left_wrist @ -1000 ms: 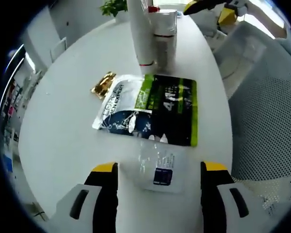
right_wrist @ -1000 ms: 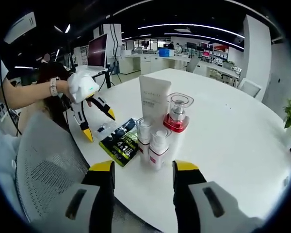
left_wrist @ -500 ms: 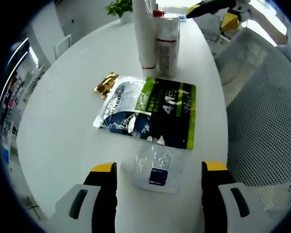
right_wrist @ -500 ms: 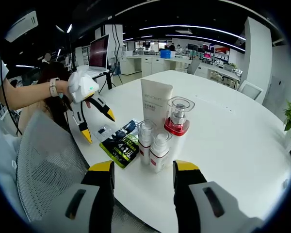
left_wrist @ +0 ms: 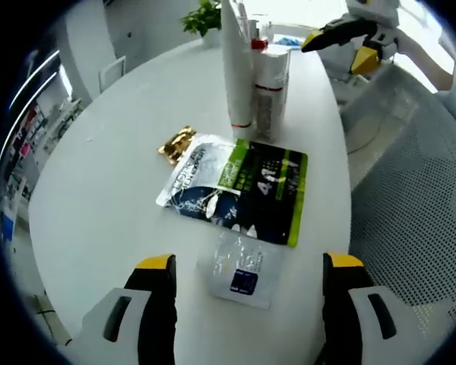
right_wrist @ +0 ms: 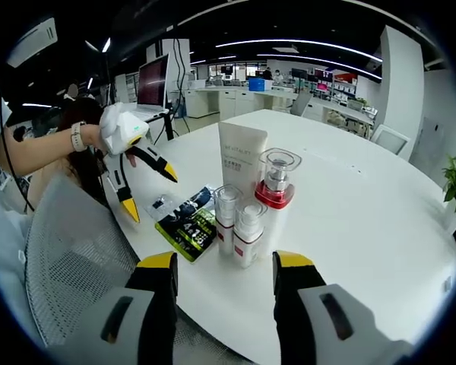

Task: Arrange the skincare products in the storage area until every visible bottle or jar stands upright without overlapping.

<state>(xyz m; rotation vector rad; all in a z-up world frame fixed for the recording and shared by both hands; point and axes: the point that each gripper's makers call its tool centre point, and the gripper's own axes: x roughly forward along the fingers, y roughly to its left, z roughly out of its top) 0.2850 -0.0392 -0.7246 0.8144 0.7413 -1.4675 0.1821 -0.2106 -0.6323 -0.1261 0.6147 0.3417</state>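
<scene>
A white mesh chair (right_wrist: 68, 251) stood beside my round white surface (right_wrist: 380, 213). A potted plant (left_wrist: 205, 15) sat at the surface's far edge. Behind, a monitor (right_wrist: 153, 79) stood among office desks (right_wrist: 235, 95).

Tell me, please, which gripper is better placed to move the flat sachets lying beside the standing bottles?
Probably the left gripper: open, it hangs right over the small clear sachet and dark pouch. The right gripper faces the upright bottles.

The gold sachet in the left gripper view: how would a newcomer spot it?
On the round white table, find the standing tall white tube, then the large dark-and-green flat pouch lying before it. The gold sachet sits at that pouch's far left corner: small, crinkled, and the one shiny metallic thing there.
</scene>
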